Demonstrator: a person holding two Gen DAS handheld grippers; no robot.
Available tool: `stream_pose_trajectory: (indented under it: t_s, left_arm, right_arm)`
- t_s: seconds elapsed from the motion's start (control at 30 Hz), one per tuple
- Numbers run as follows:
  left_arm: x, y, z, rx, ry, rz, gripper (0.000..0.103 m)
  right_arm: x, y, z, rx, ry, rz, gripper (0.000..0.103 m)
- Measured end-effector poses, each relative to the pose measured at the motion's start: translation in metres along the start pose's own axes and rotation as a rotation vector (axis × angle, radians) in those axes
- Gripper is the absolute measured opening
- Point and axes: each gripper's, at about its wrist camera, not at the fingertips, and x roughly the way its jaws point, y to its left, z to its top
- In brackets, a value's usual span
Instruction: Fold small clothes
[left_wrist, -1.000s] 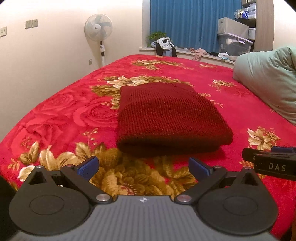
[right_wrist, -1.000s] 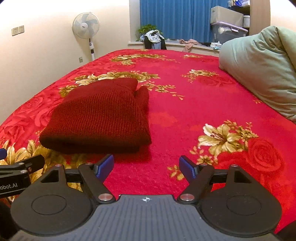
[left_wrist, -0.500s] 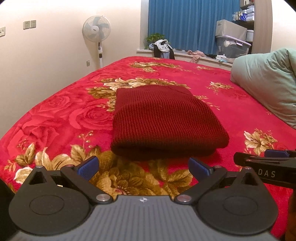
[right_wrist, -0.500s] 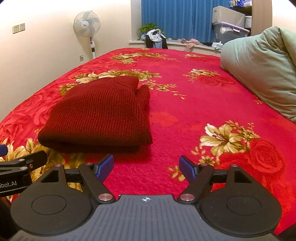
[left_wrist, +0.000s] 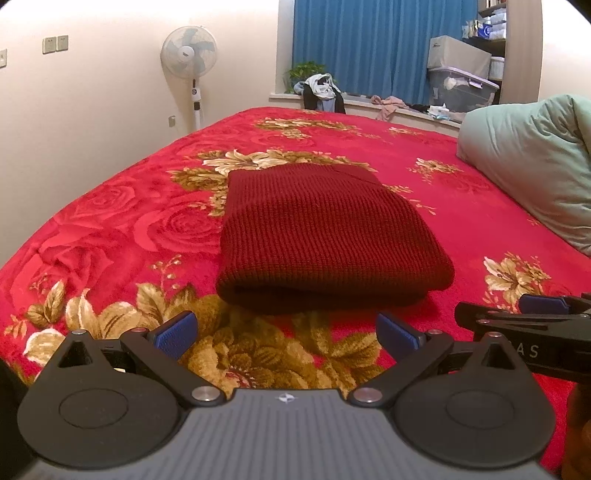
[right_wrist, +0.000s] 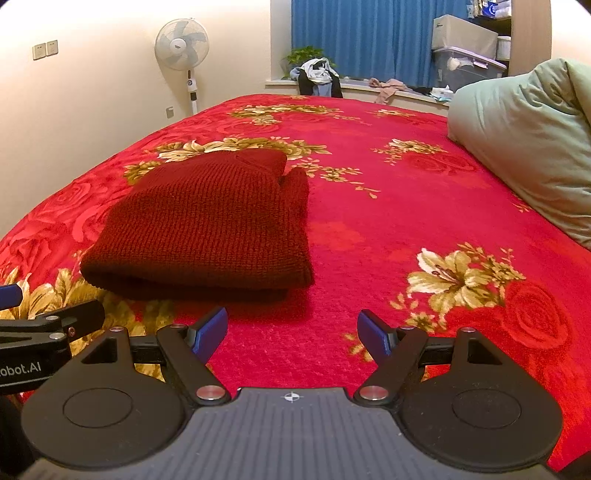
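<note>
One folded dark red knit hat (left_wrist: 325, 236) lies on the blanket (left_wrist: 461, 206) just ahead of two empty grippers, left (left_wrist: 286, 334) and right (right_wrist: 291, 334), both spread apart.

a bed with a red floral blanket (left_wrist: 155, 206) filled the room. a pale green duvet (left_wrist: 532, 162) lay bunched at its right. a white standing fan (left_wrist: 189, 55) stood against the cream wall (left_wrist: 92, 92). blue curtains (left_wrist: 369, 44) hung behind a cluttered windowsill (left_wrist: 369, 99), with storage boxes (left_wrist: 461, 77) beside.
</note>
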Motion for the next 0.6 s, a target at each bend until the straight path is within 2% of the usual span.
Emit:
stream_pose_trajectory:
  t_s: [0.6]
  left_arm:
    - [0.0010,-0.0019,-0.0005,0.002,0.004,-0.004,0.103]
  right_arm:
    - [0.0013,0.0010,0.0001,-0.007,0.002,0.003,0.079]
